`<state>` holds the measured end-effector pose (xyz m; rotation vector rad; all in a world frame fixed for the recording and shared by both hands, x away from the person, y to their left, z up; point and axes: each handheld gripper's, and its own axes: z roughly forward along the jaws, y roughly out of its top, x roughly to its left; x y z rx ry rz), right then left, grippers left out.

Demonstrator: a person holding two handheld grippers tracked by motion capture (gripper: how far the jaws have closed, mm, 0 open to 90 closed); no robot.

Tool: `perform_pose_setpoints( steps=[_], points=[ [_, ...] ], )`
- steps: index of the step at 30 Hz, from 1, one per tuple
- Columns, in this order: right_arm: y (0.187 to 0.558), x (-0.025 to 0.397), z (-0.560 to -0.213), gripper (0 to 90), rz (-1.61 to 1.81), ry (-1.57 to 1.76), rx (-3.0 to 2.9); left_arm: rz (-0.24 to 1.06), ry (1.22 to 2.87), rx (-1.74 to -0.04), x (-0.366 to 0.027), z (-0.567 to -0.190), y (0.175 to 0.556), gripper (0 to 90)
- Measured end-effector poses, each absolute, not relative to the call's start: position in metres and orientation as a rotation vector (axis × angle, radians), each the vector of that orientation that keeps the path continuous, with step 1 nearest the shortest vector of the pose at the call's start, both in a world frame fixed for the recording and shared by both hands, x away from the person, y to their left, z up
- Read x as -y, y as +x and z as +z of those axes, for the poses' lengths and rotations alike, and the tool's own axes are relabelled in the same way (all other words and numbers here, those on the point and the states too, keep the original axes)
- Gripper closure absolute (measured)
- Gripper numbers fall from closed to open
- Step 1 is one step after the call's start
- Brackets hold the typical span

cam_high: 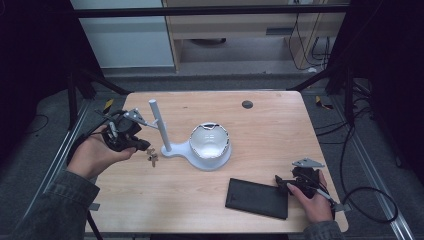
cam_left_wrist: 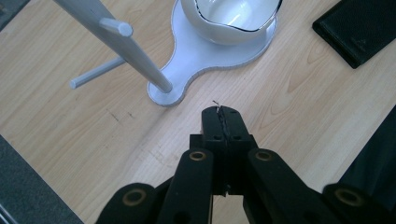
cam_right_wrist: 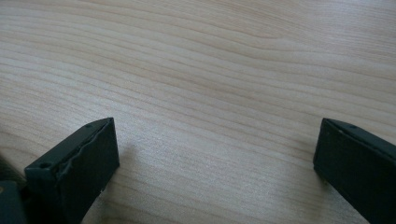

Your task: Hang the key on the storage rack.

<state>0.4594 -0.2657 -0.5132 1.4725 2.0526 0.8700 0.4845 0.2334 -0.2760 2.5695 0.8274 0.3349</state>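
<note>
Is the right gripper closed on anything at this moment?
No: in the right gripper view its jaws stand wide apart over the bare wooden table, with nothing between them.

High overhead view; gripper views close above table [cam_high: 280, 135], sharing woodgrain.

Closed tongs [cam_left_wrist: 221, 116], perhaps on a thin wire, above wooden table [cam_left_wrist: 70, 126] near white stand [cam_left_wrist: 140, 56].
</note>
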Motion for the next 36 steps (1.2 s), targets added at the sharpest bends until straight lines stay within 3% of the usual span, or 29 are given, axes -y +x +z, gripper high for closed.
perform_pose_setpoints(
  steps=[36],
  points=[
    [0.459, 0.265, -0.513, 0.4, 0.876, 1.475, -2.05, 0.375, 2.531, -0.831, -0.218, -0.216, 0.519, 90.0]
  ],
)
